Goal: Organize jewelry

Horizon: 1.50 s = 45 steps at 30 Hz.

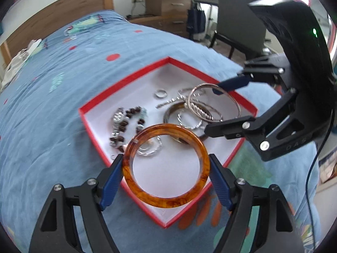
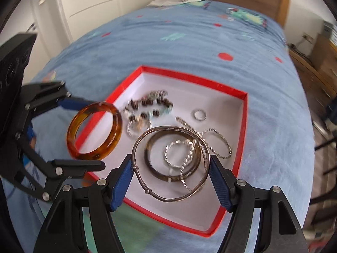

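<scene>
A red-rimmed white box [image 1: 124, 80] lies on the blue bedspread, also in the right wrist view [image 2: 245, 113]. It holds a brown bead bracelet [image 1: 126, 124], a watch [image 1: 117, 119], a small ring [image 1: 161, 93], silver chains and bangles. My left gripper [image 1: 166, 168] is shut on an amber bangle [image 1: 147, 196] above the box's near corner; it also shows in the right wrist view [image 2: 114, 116]. My right gripper [image 2: 170, 166] is shut on a thin metal bangle [image 2: 168, 199] above the box, seen in the left wrist view [image 1: 236, 101] too.
The bed [image 1: 63, 84] has a wooden headboard [image 1: 52, 14] and white clothing [image 1: 19, 61] near it. A dark chair [image 1: 238, 21] and wooden drawers [image 1: 168, 2] stand beside the bed. White wardrobe doors [image 2: 94, 2] are in the right wrist view.
</scene>
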Motion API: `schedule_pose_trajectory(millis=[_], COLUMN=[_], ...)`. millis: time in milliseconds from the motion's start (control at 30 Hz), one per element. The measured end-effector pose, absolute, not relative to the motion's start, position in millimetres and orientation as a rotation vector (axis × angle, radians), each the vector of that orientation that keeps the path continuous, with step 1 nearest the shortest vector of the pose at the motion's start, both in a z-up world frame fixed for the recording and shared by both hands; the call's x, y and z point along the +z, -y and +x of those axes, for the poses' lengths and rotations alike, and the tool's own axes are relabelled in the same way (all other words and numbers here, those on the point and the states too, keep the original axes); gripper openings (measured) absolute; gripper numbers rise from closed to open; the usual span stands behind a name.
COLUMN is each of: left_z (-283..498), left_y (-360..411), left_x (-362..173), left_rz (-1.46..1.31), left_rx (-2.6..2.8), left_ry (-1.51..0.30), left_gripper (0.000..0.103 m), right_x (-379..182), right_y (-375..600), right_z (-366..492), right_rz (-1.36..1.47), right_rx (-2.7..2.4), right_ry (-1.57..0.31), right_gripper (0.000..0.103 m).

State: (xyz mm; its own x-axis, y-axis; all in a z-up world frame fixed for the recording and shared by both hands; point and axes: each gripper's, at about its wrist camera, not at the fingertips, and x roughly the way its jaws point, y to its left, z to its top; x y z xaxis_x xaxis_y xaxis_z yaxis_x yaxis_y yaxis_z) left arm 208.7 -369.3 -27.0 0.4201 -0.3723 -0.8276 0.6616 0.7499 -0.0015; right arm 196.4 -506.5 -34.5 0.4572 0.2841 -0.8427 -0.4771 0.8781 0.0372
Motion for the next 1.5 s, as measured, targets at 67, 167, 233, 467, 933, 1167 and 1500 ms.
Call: schedule_pose_trajectory(millis=[67,167,233,467,933,1167,1500], left_z=[211,216,220,231,230,229,212], left_y=[373,375,377,389,387,386,360], left_x=[-35,-46,-50,-63,-63,-54,-16], left_rz=[0.364,0.372,0.383,0.414,0.418,0.404,0.318], left_rx=[-0.668,-0.669,-0.67,-0.691,-0.705,-0.702,-0.653], left_ry=[-0.949,-0.978,-0.985,-1.033,-1.029,-1.027,-0.957], left_gripper=[0.075,0.075,0.075,0.076,0.076,0.076,0.076], right_x=[-44,-56,-64,-71,-70,-70,-35], right_y=[509,510,508,496,489,487,494], right_z=[200,202,205,215,211,213,191], right_rz=[-0.238,-0.307,-0.363,-0.526,-0.606,-0.605,-0.545], right_rx=[0.508,0.553,0.586,0.634,0.632,0.603,0.502], right_ry=[-1.01,-1.051,-1.082,-1.117,-1.143,-1.187,-1.118], right_gripper=[0.07,0.07,0.07,0.07,0.07,0.071,0.084])
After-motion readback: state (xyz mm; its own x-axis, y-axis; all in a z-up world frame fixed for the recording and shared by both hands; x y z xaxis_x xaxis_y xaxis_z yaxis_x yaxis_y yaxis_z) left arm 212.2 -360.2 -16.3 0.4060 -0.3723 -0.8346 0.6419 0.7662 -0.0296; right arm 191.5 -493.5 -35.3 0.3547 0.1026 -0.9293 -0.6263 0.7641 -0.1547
